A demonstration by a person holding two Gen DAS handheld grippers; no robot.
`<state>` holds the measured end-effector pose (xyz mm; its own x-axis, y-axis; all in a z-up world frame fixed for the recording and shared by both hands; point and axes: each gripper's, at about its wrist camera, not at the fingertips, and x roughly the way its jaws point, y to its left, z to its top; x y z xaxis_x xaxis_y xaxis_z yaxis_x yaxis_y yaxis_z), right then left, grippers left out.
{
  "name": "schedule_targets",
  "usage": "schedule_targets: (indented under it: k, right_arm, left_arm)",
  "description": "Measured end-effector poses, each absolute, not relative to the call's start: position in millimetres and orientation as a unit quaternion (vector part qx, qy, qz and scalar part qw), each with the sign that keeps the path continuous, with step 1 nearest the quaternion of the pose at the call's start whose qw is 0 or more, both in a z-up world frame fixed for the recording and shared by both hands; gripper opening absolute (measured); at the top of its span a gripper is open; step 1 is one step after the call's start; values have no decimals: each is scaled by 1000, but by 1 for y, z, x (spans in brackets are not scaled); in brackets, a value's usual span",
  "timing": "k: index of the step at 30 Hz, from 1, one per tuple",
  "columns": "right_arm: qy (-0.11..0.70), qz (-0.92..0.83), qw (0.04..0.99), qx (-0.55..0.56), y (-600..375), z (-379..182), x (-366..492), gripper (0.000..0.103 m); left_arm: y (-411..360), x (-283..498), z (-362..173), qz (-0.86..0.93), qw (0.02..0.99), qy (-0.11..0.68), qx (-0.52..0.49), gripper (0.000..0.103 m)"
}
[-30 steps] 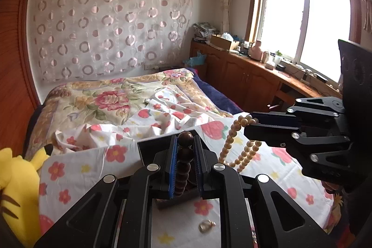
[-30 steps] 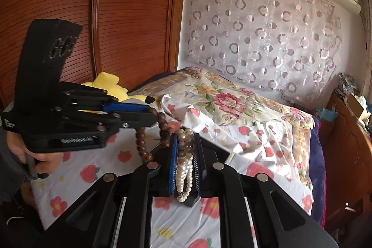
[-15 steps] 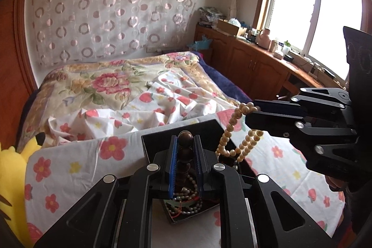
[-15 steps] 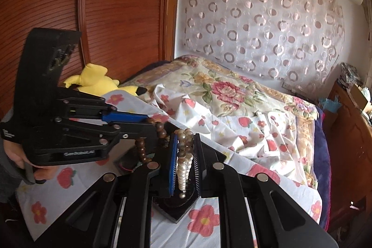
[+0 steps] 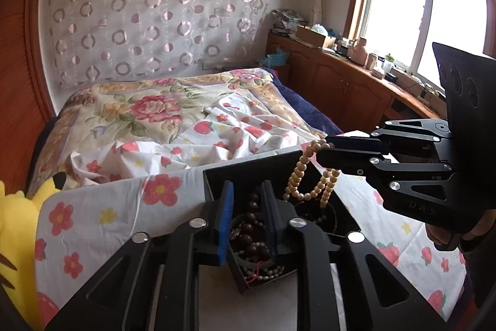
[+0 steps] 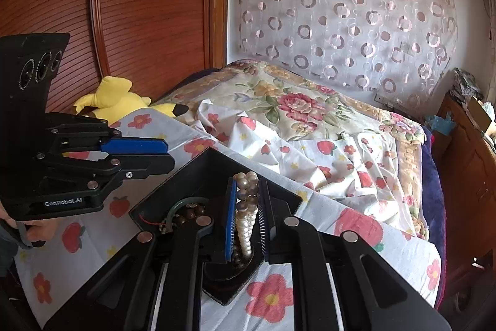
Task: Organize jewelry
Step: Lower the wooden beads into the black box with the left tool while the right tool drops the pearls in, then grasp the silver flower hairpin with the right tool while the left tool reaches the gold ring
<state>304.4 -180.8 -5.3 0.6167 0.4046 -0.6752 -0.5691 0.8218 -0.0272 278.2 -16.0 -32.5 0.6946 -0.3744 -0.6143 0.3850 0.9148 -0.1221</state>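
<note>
Floral cotton fills the scene: the bed runs back to a circle-patterned curtain on the wall, with a strawberry-and-flower sheet spread over its near end. Wooden cabinets line the window side, and a yellow plush toy lies at the bed's other edge by the wood panelling.

On the sheet sits the black jewelry box, lid off, with round wells inside. Both grippers hang right over it, each held in a hand.

Right gripper first: its jaws are clamped tight on a pale beaded bracelet, the strand pinched between the blue pad and the black one. The loose loops dangle down to a round well at the box's near corner. From the left wrist view the same strand hangs from the fingertips over the box's far right well.

Left gripper now: its jaws have just been opening, and they stand a little apart with nothing pressed between them. Below that gap a dark beaded bracelet lies coiled in a round well, free of the pads. Beside it in the box lie smaller grey beads with a thin red cord.

A hand shows under the left gripper's handle.
</note>
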Motion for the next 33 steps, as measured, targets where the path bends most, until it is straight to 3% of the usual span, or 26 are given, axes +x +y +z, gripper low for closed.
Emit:
schedule_targets:
  k: [3,7,11,16,27,31,33]
  right_arm:
    - [342,273,891,-123,-180,-7,299,17]
    - [339,273,892,-123,-179,-4,294,21]
    - [336,269,895,-116,-185,0,280,23]
    - [336,266,898,-104,-198,-3,248,23]
    - [363,264,889,-88,-213,-36,176,31]
    - [372,268,885,-87,-213,-49,149,44]
    - [378,271,881,-86,-212,-56,137,44]
  left_arm:
    - [-11,274,-35,-198,922,332,9,29]
    - [-3,266,-38,-184,927,328,1,62]
    - [3,255,-40,-167,930,327,1,83]
    - [11,237,-45,-146,935,324,2,94]
    - [19,192,-61,-130,934,333,7,95]
    - [21,175,-67,-128,933,335,7,95]
    - [23,167,-70,-128,933,337,3,95]
